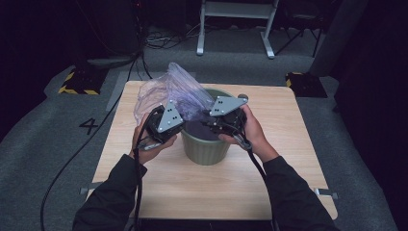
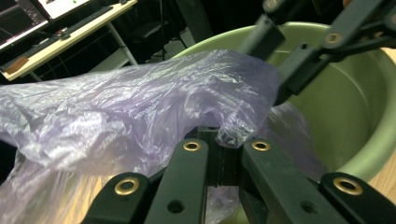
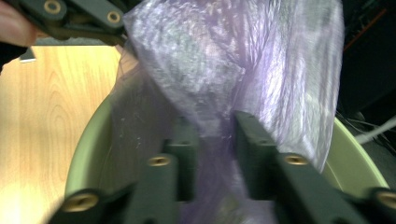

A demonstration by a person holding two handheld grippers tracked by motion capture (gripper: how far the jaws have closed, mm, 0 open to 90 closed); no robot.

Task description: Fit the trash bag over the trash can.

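Note:
A pale green bin (image 1: 204,144) stands in the middle of the wooden table (image 1: 168,183). A crumpled, see-through purple plastic bag (image 1: 180,89) rises from its left rim and partly hangs inside. My left gripper (image 1: 186,109), at the bin's left rim, is shut on a fold of the bag (image 2: 140,107), pinched between its jaws (image 2: 226,140) above the bin's inner wall (image 2: 355,93). My right gripper (image 1: 206,118) reaches in over the bin from the right. Its jaws (image 3: 215,126) hold a gathered strand of the bag (image 3: 224,56) above the bin's rim (image 3: 88,144). The two grippers are close together.
Bare tabletop surrounds the bin. The floor around is grey carpet with a painted 4 (image 1: 89,126). Black-and-yellow striped bases (image 1: 79,82) (image 1: 303,82) sit beyond the far corners. A white stand's legs (image 1: 235,29) and cables lie farther back.

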